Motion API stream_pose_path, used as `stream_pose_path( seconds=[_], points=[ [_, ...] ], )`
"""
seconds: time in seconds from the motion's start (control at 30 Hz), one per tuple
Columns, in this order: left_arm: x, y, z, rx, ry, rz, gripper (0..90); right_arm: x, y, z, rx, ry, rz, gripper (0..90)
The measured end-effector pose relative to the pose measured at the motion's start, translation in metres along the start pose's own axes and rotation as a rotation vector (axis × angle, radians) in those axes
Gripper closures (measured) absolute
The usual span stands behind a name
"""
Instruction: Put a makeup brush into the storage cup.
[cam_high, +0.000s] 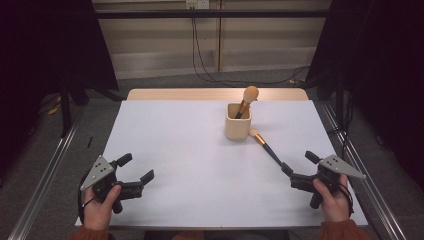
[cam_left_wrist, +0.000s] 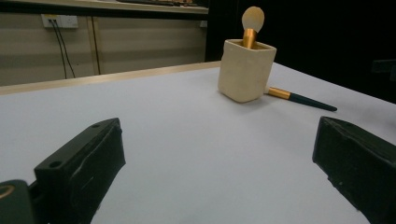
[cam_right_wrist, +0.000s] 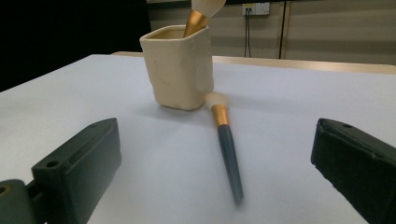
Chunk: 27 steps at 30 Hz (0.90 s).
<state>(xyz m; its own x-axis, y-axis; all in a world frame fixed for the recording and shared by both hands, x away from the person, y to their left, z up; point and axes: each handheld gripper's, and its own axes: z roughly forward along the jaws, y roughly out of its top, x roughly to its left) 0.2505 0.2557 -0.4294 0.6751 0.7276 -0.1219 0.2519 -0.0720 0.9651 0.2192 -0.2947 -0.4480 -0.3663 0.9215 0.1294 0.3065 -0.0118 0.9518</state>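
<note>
Squarish cream cup (cam_high: 237, 122), slim dark-handled brush (cam_right_wrist: 226, 144) (gold ferrule) alongside

Your left gripper (cam_high: 136, 168) and right gripper (cam_high: 298, 162) sit low at the near corners, jaws spread wide.

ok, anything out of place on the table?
One brush lies flat on the table, its bristle end against the foot of the cream cup, handle pointing toward the right claw. The other brush stands in the cup, head up. Nothing spilled or broken.
</note>
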Motion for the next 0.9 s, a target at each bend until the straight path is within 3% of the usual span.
stream_pose_path(
  seconds=[0.2, 0.9],
  points=[
    [0.000, 0.000, -0.001, -0.003, 0.007, -0.004, 2.3, -0.001, -0.003, -0.010, -0.012, 0.001, -0.004, 1.1],
    [0.003, 0.000, 0.000, 0.002, -0.005, 0.006, 2.2, 0.000, 0.004, 0.007, -0.005, 0.023, -0.014, 0.9]
  ],
)
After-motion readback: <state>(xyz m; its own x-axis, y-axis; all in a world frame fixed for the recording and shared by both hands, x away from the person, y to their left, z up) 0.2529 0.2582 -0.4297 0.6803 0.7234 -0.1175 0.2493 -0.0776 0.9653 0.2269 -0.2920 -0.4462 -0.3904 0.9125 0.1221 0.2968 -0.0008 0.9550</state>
